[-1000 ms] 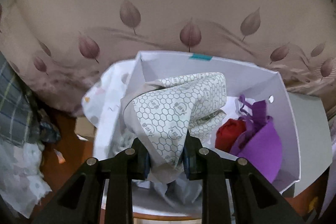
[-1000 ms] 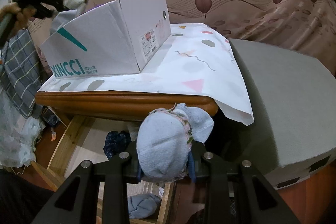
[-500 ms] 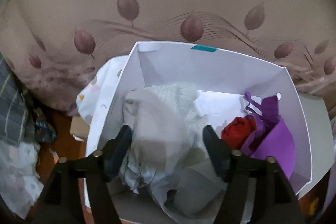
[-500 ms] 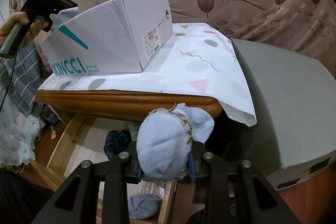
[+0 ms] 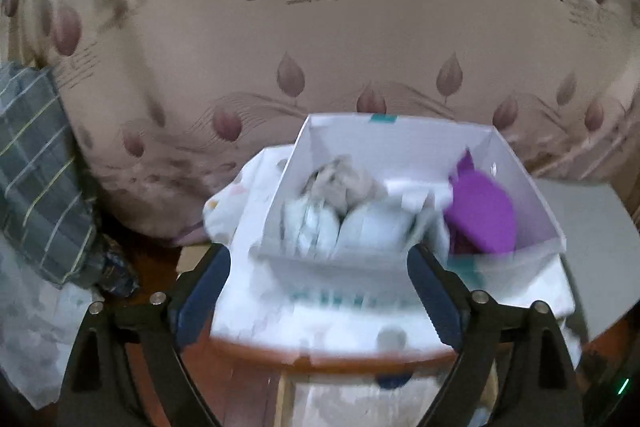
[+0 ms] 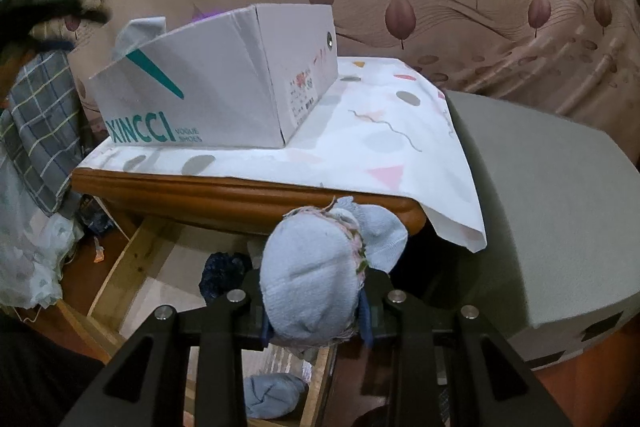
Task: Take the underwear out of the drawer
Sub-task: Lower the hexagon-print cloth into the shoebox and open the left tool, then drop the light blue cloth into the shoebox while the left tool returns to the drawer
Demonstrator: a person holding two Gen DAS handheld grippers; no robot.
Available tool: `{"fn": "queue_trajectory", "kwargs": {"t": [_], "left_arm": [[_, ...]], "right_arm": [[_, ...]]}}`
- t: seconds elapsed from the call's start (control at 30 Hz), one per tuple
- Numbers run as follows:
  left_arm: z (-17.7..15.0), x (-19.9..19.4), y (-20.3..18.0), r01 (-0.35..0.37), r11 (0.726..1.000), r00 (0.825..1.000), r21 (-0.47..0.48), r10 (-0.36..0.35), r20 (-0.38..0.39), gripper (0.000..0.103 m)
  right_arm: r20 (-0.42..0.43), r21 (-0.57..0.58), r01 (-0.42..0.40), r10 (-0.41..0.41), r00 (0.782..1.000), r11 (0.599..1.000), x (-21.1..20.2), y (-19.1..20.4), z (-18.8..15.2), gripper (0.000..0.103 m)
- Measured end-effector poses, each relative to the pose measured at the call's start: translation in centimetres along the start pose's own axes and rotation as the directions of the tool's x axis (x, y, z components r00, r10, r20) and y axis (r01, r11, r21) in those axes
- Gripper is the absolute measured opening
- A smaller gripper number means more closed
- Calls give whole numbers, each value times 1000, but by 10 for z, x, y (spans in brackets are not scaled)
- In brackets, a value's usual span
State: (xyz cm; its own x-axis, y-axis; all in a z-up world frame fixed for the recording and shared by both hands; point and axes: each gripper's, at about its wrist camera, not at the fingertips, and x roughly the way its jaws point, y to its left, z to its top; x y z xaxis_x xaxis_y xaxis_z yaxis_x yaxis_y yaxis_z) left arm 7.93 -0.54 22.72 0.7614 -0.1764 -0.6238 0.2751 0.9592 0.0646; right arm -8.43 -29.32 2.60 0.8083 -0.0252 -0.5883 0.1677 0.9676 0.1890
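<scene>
Right gripper (image 6: 316,319) clamps blue underwear (image 6: 316,287) — left gripper (image 5: 320,283) spread, empty.

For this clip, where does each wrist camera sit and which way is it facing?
Left wrist: above the table, looks down into the open shoebox of clothes; left gripper open, empty.
Right wrist: low at the open drawer, looks up at the box side; right gripper clamps a light blue garment.
Shared: shoebox, patterned cloth, leaf curtain.

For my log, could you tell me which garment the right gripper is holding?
The light blue rolled one with floral trim, clamped in the right gripper; the similar blue bundle lies loose in the drawer.
</scene>
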Motion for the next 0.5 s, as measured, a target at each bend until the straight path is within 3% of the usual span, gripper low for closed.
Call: {"fn": "queue_trajectory", "kwargs": {"t": [0.23,0.33,0.5], "left_arm": [[-97,17,22,-66,995,996,-72,61,-70,89],[-123,42,32,-99,987,987,-125,82,-137,89],[-150,60,42,-117,982,983,-151,93,-155,89]], "right_arm": [[4,-37,-7,7,1000,999,-23,12,33,31],[31,-67,-16,19,999,998,-39,23,68,31],[85,-119,-30,40,996,992,-57,42,137,31]]}}
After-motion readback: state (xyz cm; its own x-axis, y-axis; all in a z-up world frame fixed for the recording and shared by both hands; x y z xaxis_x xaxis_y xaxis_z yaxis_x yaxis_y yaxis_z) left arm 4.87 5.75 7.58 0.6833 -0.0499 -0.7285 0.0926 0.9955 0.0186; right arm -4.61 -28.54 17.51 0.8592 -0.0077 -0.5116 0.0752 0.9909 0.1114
